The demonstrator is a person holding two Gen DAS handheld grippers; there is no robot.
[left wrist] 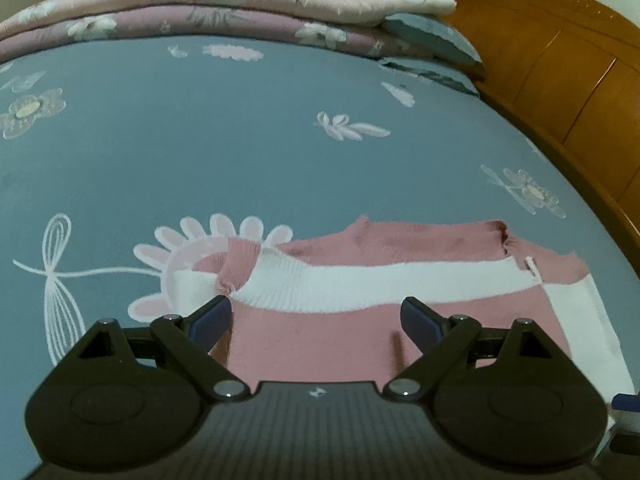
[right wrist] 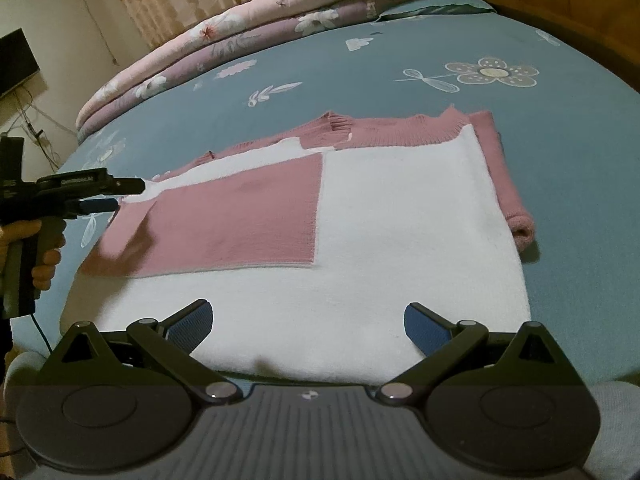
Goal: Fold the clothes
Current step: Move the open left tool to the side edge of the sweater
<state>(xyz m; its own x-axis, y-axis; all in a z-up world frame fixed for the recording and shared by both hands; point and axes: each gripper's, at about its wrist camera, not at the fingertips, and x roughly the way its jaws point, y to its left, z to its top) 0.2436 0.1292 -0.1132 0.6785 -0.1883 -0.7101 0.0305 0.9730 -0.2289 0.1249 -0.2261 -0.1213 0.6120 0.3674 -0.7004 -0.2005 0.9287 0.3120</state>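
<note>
Left gripper at 9 o'clock of the sweater, jaws spread wide, nothing pinched, tips hovering just over the pink-and-white edge; a hand holds its handle. Sweater lies flat on the blue flowered bedsheet, pink block toward 10 o'clock, white body across the middle, one pink sleeve laid along the 3 o'clock side, collar toward 12. Right gripper at 6 o'clock over the white hem, jaws also spread, empty. Could be mid-fold with a sleeve already in, or laid out for a further fold; can't tell which. For a clean fold, my read: pinch the knit at an edge or corner, both layers, lift low, keep the edges aligned, and avoid dragging the sheet. Folded quilts at 12 o'clock, wooden headboard at 2. No readable brand or writing; small logo mark on each gripper body, illegible.
</note>
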